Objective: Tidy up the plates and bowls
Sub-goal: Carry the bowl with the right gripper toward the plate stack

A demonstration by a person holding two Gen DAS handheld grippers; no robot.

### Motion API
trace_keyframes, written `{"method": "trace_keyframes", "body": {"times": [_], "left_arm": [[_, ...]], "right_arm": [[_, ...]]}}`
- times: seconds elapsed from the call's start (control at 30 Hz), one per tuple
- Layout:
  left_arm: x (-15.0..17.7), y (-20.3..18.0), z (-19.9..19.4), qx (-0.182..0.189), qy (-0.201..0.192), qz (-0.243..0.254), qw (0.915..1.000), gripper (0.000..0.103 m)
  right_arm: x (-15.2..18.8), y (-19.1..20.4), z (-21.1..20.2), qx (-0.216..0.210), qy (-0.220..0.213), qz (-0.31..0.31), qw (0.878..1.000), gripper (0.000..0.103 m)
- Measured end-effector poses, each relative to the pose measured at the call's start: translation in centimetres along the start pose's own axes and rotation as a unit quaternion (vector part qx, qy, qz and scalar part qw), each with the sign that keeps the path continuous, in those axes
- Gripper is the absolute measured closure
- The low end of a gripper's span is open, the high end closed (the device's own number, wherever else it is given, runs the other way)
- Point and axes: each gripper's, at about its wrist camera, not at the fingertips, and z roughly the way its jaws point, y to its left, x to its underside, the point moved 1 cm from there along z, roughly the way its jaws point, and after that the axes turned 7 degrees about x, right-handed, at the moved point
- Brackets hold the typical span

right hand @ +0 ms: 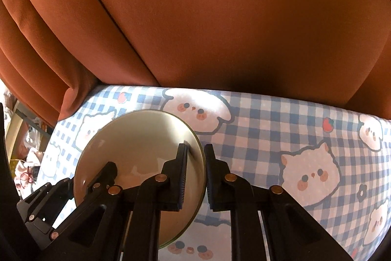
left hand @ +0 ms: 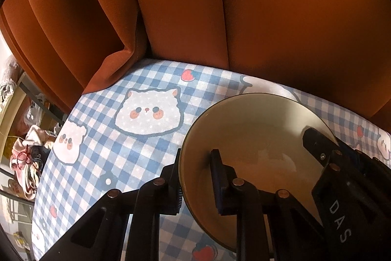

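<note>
I had both grippers, left [left hand: 196, 177] and right [right hand: 196, 175], pinching opposite rims of the round cream ceramic plate [left hand: 256, 138]; next, a level lift.

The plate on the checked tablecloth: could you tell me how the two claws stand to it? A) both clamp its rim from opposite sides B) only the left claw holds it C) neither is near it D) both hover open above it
A: the left claw and the right claw each have one finger inside and one outside the rim of the plate.

white "DAS" lettering on right gripper [left hand: 315, 138] body
</note>
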Motion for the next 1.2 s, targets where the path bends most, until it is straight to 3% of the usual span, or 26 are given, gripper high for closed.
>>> {"method": "trace_keyframes", "body": {"times": [0.4,0.83,1.2], "left_arm": [[0.2,-0.4,-4.2,0.022,-0.009,0.007,0.9997,0.086],[0.8,1.4,-12.4,0.066,-0.062,0.036,0.9952,0.085],[3.1,3.3,-17.3,0.102,-0.078,0.063,0.9897,0.085]], "right_arm": [[0.5,-0.3,-4.3,0.011,-0.015,0.016,1.0,0.086],[1.3,1.4,-13.0,0.048,-0.059,0.039,0.996,0.086],[4.0,3.7,-19.4,0.076,-0.078,0.056,0.992,0.086]]}}
